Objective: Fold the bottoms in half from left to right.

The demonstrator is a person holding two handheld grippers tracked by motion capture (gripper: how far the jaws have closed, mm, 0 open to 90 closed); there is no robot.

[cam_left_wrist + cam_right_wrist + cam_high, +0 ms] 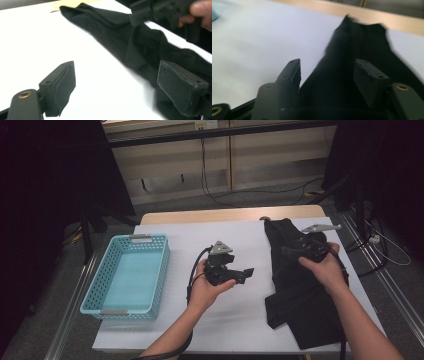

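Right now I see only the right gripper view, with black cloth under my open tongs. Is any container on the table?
Observer: Yes, a teal basket stands at the left side of the table, empty.
Operator: Where are the left tongs?
Observer: The left tongs are open over bare white surface, beside the black cloth, with nothing between them.
Operator: How far does the cloth come toward me?
Observer: Its folded near end reaches almost to the table's near edge.

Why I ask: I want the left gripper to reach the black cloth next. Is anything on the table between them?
Nothing visible: only bare white table lies between the open left gripper and the black cloth.
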